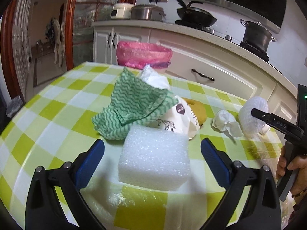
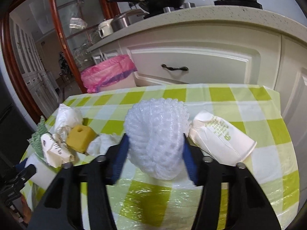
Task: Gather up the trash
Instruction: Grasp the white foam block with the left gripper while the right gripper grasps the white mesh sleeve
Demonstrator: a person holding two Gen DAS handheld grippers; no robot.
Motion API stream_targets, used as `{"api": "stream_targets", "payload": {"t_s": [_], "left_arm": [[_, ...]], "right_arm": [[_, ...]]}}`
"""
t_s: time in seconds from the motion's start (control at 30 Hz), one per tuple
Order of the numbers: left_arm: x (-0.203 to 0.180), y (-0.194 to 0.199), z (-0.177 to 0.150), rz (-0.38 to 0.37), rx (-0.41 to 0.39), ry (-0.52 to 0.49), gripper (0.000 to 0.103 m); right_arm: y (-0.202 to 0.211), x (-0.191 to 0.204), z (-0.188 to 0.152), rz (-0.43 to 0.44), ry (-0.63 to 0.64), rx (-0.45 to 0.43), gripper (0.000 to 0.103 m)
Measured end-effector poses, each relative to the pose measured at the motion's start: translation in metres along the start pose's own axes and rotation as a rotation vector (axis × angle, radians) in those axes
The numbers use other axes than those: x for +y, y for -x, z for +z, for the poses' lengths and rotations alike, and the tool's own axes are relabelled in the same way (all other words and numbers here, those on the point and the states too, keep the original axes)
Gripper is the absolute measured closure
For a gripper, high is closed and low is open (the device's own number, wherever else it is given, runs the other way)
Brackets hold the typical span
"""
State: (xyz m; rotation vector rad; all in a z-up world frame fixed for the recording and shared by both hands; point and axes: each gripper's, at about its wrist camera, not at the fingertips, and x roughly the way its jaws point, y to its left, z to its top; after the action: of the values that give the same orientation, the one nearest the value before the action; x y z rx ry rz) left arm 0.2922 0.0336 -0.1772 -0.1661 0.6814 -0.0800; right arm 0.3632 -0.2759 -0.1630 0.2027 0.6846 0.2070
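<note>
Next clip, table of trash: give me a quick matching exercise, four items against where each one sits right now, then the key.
Items:
1. foam block
2. foam net
3. paper cup
4. bin

Places:
A. on the floor beyond the table
B. lying on its side, right of the net
C. between the open left claw fingers, untouched
D. squeezed in the right claw

Pairs: 1-C, 2-D, 3-B, 4-A

The green wavy-patterned cloth (image 1: 132, 107) hides most of the crumpled white bag (image 1: 153, 78) and part of the printed wrapper (image 1: 176, 118), which in turn covers the yellow sponge block's (image 1: 197, 109) near side.
</note>
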Motion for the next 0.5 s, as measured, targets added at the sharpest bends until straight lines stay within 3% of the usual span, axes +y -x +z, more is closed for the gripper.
{"api": "stream_targets", "payload": {"t_s": [0.13,0.23,0.5], "left_arm": [[-0.007,-0.006,-0.003,-0.02,0.029,-0.037,0.014],[-0.009,-0.01,-0.003,-0.037,0.05,-0.039,0.036],[-0.016,0.015,-0.003,-0.046,-0.019,-0.066,0.038]], "right_arm": [[0.011,0.005,0.0,0.027,0.001,-0.026,0.057],[0.019,0.009,-0.001,0.034,-0.005,-0.038,0.057],[0.044,0.029,-0.011,0.066,0.016,-0.06,0.058]]}}
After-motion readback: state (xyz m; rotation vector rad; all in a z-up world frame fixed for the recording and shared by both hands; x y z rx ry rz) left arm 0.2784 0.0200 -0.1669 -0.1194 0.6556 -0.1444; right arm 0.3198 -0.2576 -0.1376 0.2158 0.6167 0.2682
